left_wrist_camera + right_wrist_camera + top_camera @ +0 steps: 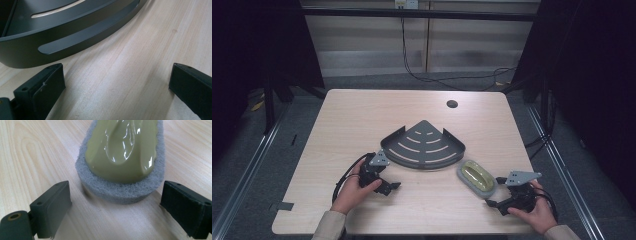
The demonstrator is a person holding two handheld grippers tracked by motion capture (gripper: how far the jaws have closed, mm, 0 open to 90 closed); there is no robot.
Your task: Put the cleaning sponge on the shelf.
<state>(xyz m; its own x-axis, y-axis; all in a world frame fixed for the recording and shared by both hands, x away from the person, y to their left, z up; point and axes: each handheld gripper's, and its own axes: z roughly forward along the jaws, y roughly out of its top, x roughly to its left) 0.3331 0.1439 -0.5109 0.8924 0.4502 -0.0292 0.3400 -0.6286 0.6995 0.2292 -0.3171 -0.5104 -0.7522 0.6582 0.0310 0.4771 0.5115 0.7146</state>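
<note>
A dark grey fan-shaped corner rack (pixel 424 145) with slots lies at the table's middle. To its right lies a scrubber (pixel 477 177): a grey sponge pad under a glossy olive-green handle. My left gripper (pixel 391 188) rests on the table in front of the rack's left corner, open, with bare wood between its jaws. In the left gripper view the rack (pixel 62 32) curves just beyond the left gripper (pixel 116 81). My right gripper (pixel 493 204) is low at the front right. In the right gripper view the scrubber (pixel 125 157) lies just ahead of the right gripper (pixel 116 205), whose jaws stand wide apart and clear of it.
A round cable hole (pixel 452 104) sits near the table's far edge. Black cables (pixel 432 77) trail on the floor behind the table. Dark frame posts stand at both sides. Bare wood lies between the two hands.
</note>
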